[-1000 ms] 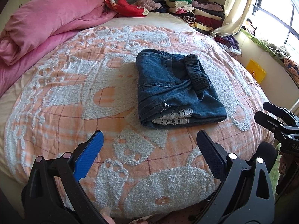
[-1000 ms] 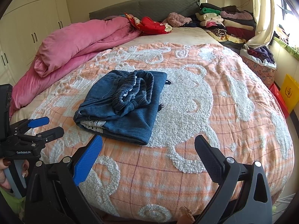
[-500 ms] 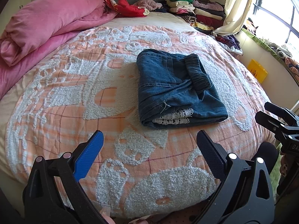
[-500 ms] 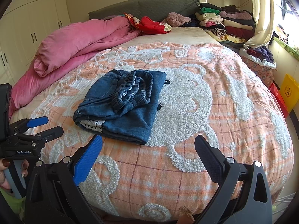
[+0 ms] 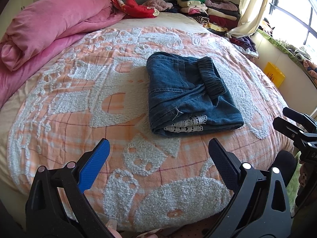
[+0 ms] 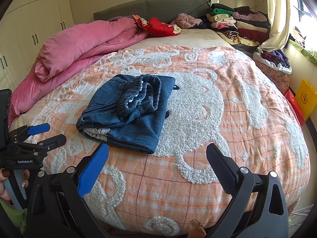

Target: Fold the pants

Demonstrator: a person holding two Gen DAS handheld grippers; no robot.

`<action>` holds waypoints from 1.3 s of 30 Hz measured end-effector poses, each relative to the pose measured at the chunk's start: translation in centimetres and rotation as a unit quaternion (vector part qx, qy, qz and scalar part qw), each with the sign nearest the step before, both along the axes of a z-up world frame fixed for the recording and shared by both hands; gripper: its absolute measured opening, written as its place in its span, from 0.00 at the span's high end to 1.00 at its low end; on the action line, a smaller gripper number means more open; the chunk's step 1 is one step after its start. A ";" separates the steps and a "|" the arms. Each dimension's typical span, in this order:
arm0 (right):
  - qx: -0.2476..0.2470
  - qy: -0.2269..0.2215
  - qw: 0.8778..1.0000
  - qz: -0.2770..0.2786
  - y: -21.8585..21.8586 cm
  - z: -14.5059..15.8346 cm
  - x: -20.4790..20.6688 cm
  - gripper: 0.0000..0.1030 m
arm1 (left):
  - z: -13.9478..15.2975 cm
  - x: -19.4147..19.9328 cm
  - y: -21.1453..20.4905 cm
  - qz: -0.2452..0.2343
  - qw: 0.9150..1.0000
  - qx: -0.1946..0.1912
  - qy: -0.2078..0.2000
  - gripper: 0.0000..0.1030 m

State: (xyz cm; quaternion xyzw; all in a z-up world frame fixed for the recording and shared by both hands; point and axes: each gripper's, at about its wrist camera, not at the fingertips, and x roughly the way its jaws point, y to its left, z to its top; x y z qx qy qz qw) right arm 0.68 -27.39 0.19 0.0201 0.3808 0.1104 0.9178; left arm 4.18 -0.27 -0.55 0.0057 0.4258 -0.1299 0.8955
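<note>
The blue denim pants [image 5: 188, 95] lie folded into a compact bundle in the middle of the bed, elastic waistband on top and white lace trim showing at the near edge. They also show in the right wrist view [image 6: 128, 111]. My left gripper [image 5: 158, 154] is open and empty, held near the bed's front edge, short of the pants. My right gripper [image 6: 157, 158] is open and empty, also back from the pants. Each gripper shows in the other's view, the right one [image 5: 293, 123] at the right edge, the left one [image 6: 39, 134] at the left edge.
The bed has an orange checked blanket [image 6: 218, 119] with white fleecy figures. A rolled pink duvet [image 5: 49, 25] lies at the back left. Stacks of folded clothes [image 6: 233, 21] sit at the back right. A yellow box [image 6: 306, 97] stands on the floor at right.
Both grippers have barely moved; the view drifts very slightly. The pants lie as before.
</note>
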 end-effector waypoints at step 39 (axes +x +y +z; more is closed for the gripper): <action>-0.005 0.006 0.999 -0.054 -4.7 -1.2 2.9 0.04 | -1.6 3.2 3.8 0.046 0.999 0.002 0.018 0.09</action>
